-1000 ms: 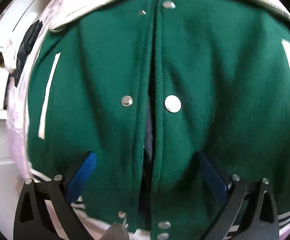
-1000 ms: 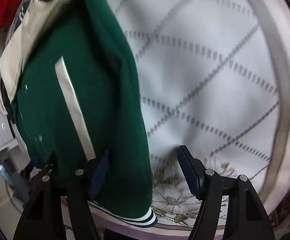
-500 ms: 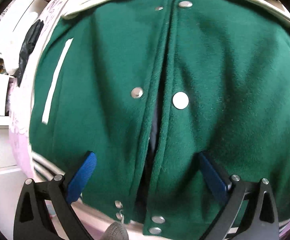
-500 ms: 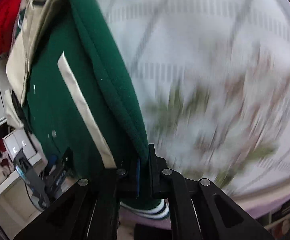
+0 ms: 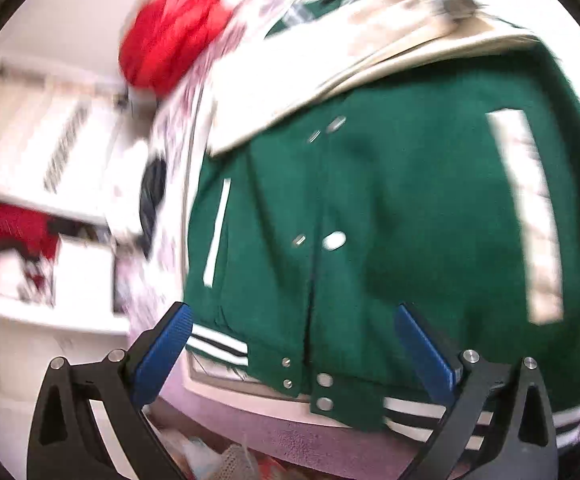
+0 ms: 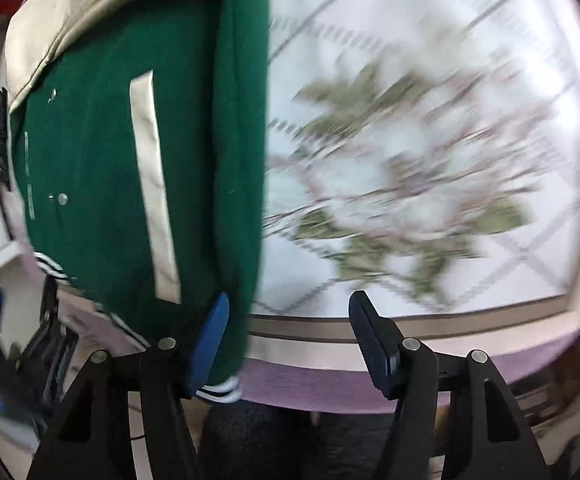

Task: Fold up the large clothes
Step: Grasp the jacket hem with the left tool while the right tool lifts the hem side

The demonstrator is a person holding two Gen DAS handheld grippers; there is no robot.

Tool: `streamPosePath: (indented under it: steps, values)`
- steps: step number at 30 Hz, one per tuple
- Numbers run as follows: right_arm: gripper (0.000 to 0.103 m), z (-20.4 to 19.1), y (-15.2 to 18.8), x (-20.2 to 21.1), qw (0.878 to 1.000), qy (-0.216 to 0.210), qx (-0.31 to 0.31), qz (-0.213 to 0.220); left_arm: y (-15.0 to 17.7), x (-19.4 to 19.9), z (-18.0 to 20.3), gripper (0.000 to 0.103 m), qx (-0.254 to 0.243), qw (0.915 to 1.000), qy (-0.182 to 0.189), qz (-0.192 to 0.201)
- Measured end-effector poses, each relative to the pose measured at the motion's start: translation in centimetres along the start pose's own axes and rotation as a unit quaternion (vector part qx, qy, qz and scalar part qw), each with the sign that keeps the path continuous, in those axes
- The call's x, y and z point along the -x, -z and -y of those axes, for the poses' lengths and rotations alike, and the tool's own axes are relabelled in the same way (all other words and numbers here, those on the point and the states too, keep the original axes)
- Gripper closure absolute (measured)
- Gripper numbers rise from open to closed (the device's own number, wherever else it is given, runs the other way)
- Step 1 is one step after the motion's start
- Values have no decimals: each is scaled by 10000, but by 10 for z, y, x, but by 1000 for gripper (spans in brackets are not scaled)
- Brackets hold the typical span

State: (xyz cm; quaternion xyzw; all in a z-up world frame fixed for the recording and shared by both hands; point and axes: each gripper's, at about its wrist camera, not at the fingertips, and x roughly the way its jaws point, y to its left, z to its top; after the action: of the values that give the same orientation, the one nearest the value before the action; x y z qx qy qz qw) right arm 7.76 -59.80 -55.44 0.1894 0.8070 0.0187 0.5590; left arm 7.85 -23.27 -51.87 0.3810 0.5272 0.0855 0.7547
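Both hand-held grippers gape — left (image 5: 294, 338), and right (image 6: 286, 330), just reopened — above the green jacket (image 5: 390, 220).

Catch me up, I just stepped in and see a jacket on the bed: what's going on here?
A person with two handheld grippers is folding a green varsity jacket spread on a floral bedspread. The right gripper has just been opening its jaws beside the jacket's folded edge; nothing is pinched between them. The left gripper hovers open above the striped hem, holding nothing.
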Motion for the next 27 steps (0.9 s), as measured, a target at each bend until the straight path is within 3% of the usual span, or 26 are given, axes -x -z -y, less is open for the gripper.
streamPosePath:
  steps: [5,8,11,13,15,21,27]
  values:
    - [31,15,16,61,9898,1189,42,790,10,47,54,0,-557,9975,148,411]
    - [31,31,18,84,9825,1500,128,1096,16,62,88,0,-824,9955,225,412]
    - [31,34,18,83,9813,1542,197,1136,18,67,120,0,-1038,9941,29,314]
    - [31,-1,13,64,9822,1526,295,1052,14,68,138,0,-1140,9932,-132,196]
    - [31,-8,5,45,9824,1566,473,902,10,66,146,0,-1189,9925,-279,67]
    - [30,19,-20,40,9842,1447,742,707,-1,56,179,0,-1208,9907,-75,-618]
    - [30,30,-45,34,9862,1252,850,670,-12,29,186,0,-1095,9880,-504,-965]
